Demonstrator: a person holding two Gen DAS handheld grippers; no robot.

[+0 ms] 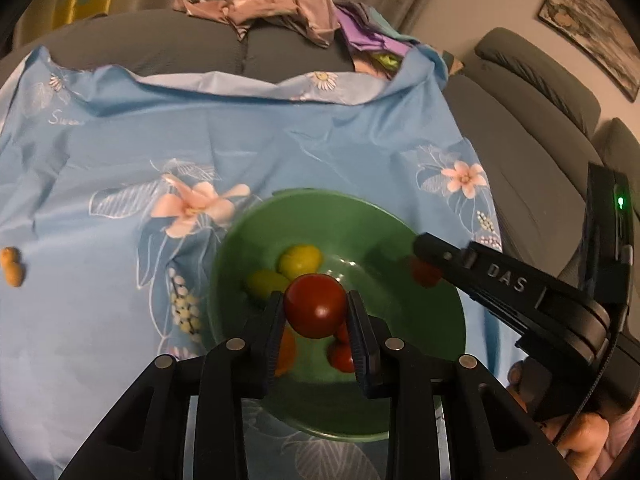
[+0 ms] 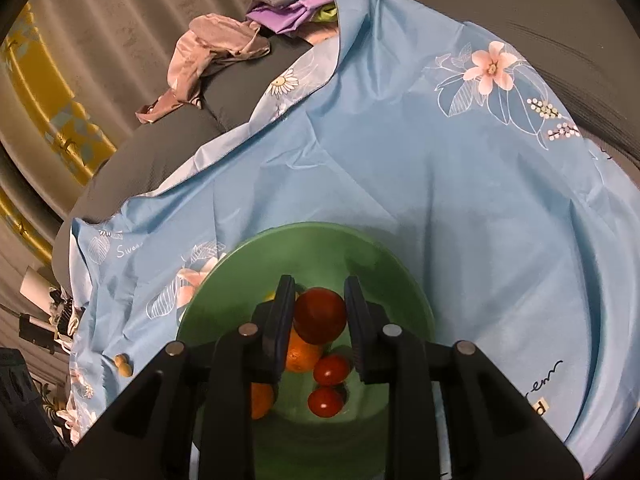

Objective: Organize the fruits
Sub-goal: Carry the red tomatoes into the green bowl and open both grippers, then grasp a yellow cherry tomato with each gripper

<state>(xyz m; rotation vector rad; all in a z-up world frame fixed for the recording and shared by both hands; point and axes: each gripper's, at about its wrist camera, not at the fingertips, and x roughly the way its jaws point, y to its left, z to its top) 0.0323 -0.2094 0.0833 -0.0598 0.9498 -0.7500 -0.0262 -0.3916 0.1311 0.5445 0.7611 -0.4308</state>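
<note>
Two tomatoes up in the air, one for each gripper. Saw the left gripper point(image 1: 314, 300) pinched shut on a red tomato point(image 1: 315, 312), with both fingers pressed on its sides. Found that tomato right over the middle of the green bowl point(image 1: 360, 210), just toward 6 o'clock from two yellow-green fruits point(image 1: 300, 260) down inside. Saw the right gripper point(image 2: 319, 283) squeezed the same way on a second red tomato point(image 2: 320, 316), above an orange point(image 2: 302, 356) and two small red fruits point(image 2: 331, 369) in the bowl. Looked round, so no long side to line up. Guessed the next move was a drop, with the bowl straight below both sets of fingers. Spotted a tan peanut-shaped thing point(image 1: 12, 267) on the blue cloth point(image 1: 320, 140), far off at 9 o'clock from the bowl. Judged the left gripper nearer to it.
</note>
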